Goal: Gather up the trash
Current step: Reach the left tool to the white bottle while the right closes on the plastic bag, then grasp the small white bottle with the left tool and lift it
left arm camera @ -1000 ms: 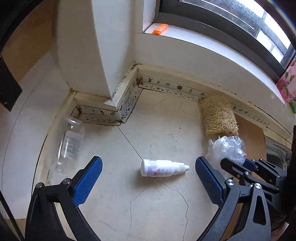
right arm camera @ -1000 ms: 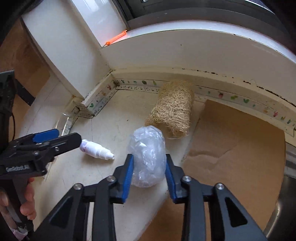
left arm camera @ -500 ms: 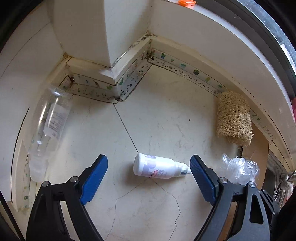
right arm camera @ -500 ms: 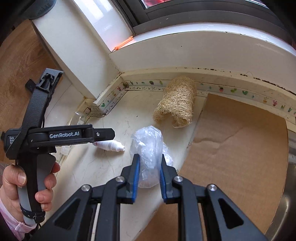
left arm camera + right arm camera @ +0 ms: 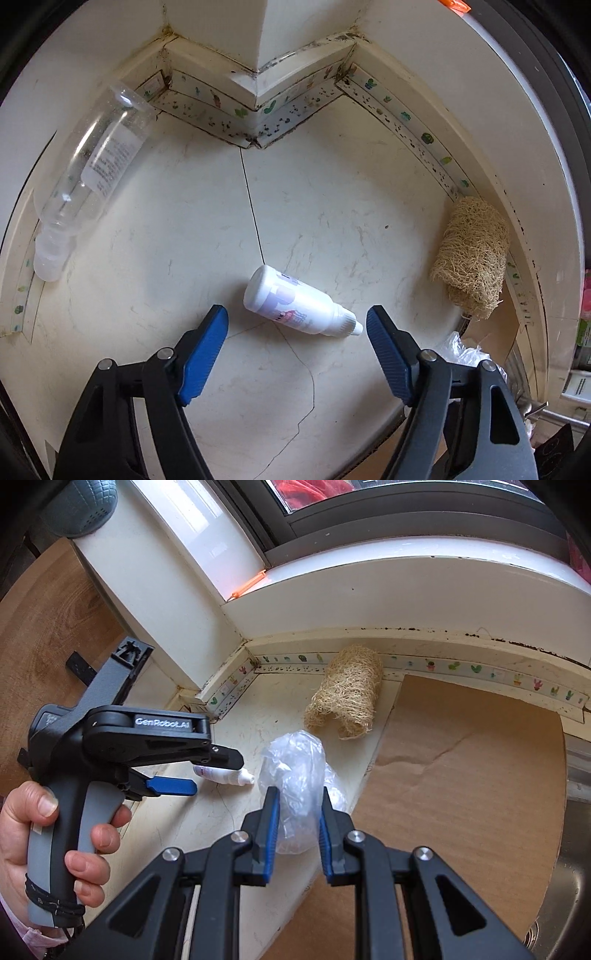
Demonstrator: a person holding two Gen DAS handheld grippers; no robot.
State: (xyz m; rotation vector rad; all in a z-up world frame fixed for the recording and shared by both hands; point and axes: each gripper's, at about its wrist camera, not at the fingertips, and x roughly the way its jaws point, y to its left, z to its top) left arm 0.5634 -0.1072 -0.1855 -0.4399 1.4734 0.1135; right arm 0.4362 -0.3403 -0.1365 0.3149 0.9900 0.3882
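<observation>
A small white dropper bottle (image 5: 295,306) lies on its side on the cream counter, between the open blue fingers of my left gripper (image 5: 297,326); the pads do not touch it. It also shows in the right wrist view (image 5: 225,775) under the left gripper (image 5: 207,771). My right gripper (image 5: 295,819) is shut on a crumpled clear plastic bag (image 5: 295,771) and holds it above the counter. An empty clear plastic bottle (image 5: 88,173) lies on its side against the left wall strip.
A straw-coloured loofah roll (image 5: 471,258) lies by the back wall strip, also in the right wrist view (image 5: 347,694). Brown cardboard (image 5: 465,782) covers the counter at right, a steel sink (image 5: 569,856) beyond it. An orange lighter (image 5: 249,583) lies on the window sill.
My left gripper has moved forward and down over the dropper bottle, which now sits between its fingers. My right gripper has closed tighter on the plastic bag and lifted it back.
</observation>
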